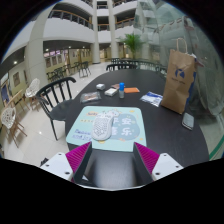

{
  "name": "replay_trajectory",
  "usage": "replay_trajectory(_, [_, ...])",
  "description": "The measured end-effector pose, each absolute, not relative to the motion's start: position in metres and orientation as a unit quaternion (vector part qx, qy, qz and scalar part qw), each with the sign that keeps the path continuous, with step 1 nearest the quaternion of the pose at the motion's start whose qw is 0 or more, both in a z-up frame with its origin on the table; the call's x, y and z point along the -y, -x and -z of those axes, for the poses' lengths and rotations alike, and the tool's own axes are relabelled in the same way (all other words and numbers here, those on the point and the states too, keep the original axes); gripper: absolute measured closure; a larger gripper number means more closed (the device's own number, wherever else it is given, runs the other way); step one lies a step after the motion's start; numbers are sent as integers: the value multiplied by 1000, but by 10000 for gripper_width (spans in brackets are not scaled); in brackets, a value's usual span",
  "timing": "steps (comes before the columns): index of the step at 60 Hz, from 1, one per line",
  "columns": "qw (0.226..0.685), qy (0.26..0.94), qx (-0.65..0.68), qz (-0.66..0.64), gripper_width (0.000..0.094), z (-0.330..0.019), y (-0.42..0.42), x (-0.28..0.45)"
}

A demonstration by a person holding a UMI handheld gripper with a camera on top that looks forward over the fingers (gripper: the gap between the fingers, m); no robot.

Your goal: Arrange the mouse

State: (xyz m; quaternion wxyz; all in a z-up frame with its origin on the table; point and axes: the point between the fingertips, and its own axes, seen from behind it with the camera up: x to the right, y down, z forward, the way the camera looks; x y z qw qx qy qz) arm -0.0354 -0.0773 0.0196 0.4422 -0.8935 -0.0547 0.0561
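Note:
A white mouse (103, 129) lies on a pale green mouse mat (106, 127) on a round black table (150, 120). It sits toward the mat's left half, beyond my fingers. My gripper (112, 158) is open and empty, held above the table's near edge, with the mat just ahead. Its magenta pads (78, 157) stand wide apart with only bare table between them.
A brown paper bag (179, 80) stands on the right of the table. A small blue-and-orange item (122, 89), papers (151, 98) and a dark booklet (91, 97) lie farther back. A black chair (55, 95) stands at the left. White cup (59, 129) near the mat's left.

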Motion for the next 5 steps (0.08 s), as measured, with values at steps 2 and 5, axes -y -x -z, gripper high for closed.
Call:
replay_trajectory(2, [445, 893, 50, -52, 87, -21, 27, 86])
replay_trajectory(5, [450, 891, 42, -49, 87, -23, 16, 96])
